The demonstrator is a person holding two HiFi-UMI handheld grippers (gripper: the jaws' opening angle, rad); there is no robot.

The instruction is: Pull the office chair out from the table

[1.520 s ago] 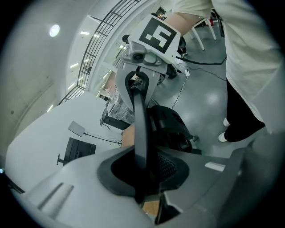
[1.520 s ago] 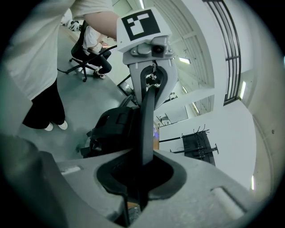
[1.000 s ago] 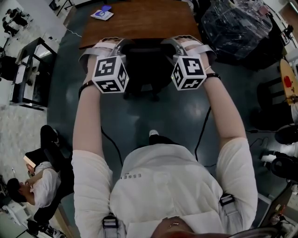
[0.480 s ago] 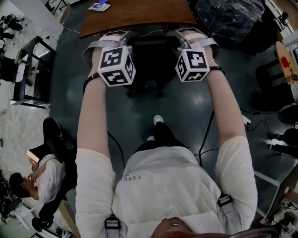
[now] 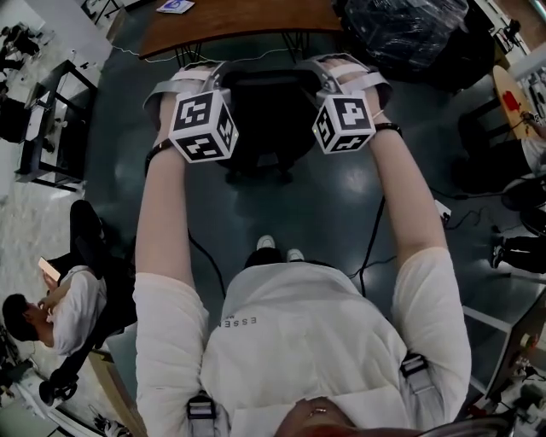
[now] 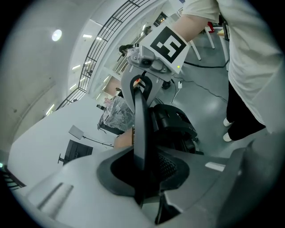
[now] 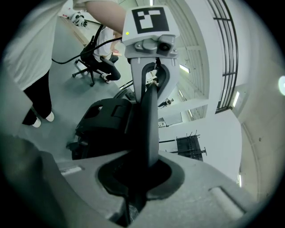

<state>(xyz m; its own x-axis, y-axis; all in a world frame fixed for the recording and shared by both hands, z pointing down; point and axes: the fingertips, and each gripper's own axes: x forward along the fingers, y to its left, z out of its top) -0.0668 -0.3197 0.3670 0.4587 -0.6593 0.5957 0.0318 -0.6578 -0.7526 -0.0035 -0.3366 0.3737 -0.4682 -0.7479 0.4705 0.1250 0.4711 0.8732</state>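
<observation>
The black office chair (image 5: 266, 107) stands on the grey floor, apart from the brown table (image 5: 247, 19). My left gripper (image 5: 198, 84) is shut on the left edge of the chair's backrest. My right gripper (image 5: 339, 75) is shut on the right edge. In the left gripper view the thin backrest edge (image 6: 139, 129) runs up from between the jaws of the left gripper (image 6: 142, 178), with the right gripper (image 6: 144, 73) clamped at its far end. The right gripper view mirrors this: the backrest edge (image 7: 149, 129) rises from the right gripper (image 7: 138, 178) to the left gripper (image 7: 151, 58).
A plastic-wrapped black bundle (image 5: 401, 30) sits right of the table. A black rack (image 5: 51, 111) stands at the left. A seated person (image 5: 60, 316) is at the lower left. Cables (image 5: 375, 230) trail over the floor, and my feet (image 5: 277, 249) are just behind the chair.
Both grippers have drawn the chair back from the table. Its backrest was under the table edge; a strip of floor now shows between them. My feet have stepped back.
</observation>
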